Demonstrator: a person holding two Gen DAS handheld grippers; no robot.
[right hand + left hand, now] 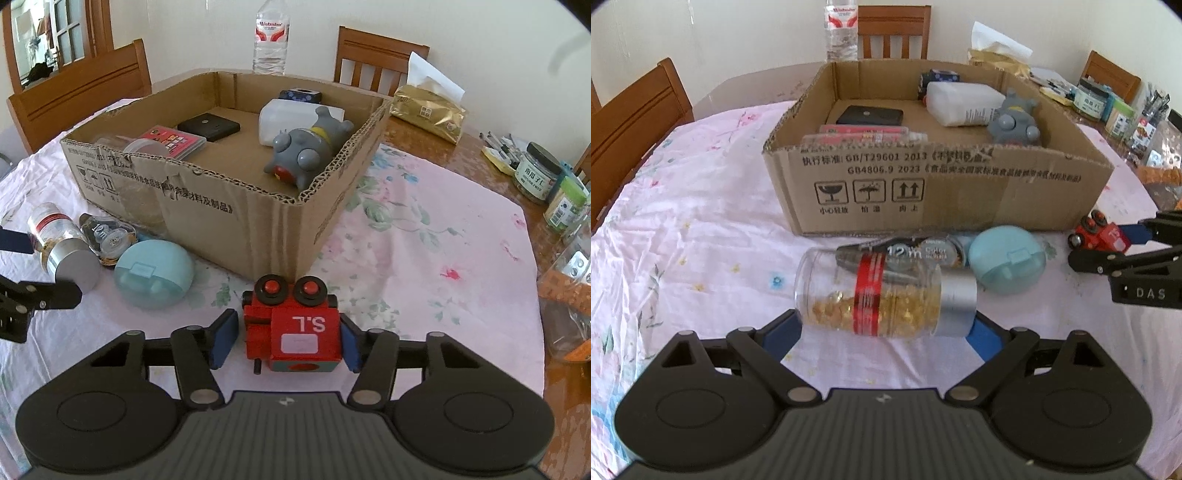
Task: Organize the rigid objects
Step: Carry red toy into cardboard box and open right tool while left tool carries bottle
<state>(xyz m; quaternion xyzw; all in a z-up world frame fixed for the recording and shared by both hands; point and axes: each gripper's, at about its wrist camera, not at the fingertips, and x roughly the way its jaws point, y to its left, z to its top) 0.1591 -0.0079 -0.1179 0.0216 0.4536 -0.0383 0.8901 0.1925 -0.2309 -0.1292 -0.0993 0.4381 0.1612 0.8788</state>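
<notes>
Floral tablecloth (424, 236): one cardboard box (236, 218), two grippers, four loose items

Two handheld grippers: left gripper (882, 330) and right gripper (288, 334), alike in build. Ribbed dark grey body below, flanked by round black discs. Black angular linkage arms, silver rivets at the joints. Flat blue pads (224, 338) on the fingers. White raised "DAS" lettering on one black arm.
</notes>
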